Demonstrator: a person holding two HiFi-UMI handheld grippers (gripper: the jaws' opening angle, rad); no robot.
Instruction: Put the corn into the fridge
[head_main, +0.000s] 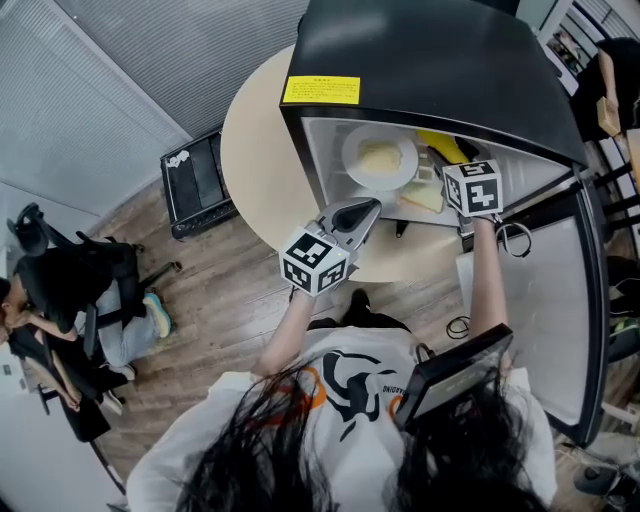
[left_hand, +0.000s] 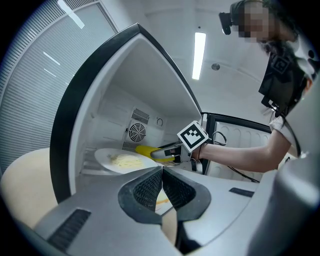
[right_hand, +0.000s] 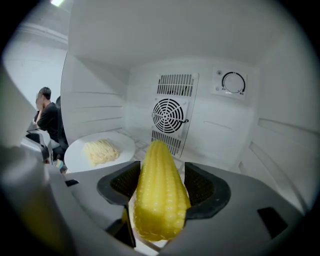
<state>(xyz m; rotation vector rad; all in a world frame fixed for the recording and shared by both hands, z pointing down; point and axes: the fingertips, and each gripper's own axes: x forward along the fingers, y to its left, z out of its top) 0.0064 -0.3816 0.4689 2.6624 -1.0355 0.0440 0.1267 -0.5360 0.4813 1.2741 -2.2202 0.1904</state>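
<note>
Starting at the left edge of the head view: glimpsing a seated person (head_main: 60, 300), well apart from the work. Passing a black case (head_main: 200, 185) lying on the floor just beside the round bench (head_main: 250, 130).

Holding the left hand-held gripper (head_main: 368, 208) at frame centre, outside the open front of the fridge (head_main: 430, 50), jaws pressed together on nothing.

Reaching the right hand-held gripper (head_main: 455, 160) into the fridge right of centre, pinching the corn (head_main: 440, 145) between its pads, inside the compartment. Sitting left of the corn on the same shelf and crowding that side: a white plate (head_main: 348, 155) carrying noodles. Standing open at the right edge: the fridge door (head_main: 560, 300).

Finding only in the right gripper view: the corn's tip pointing toward a fan grille (right_hand: 169, 115) on the back wall, and a round dial (right_hand: 233, 82) at upper right, both hidden under the fridge's black top in the head view.

Catching, from the left gripper view alone, the corn in side profile, poking past the plate's far rim. Not showing anywhere whether touching the shelf.
</note>
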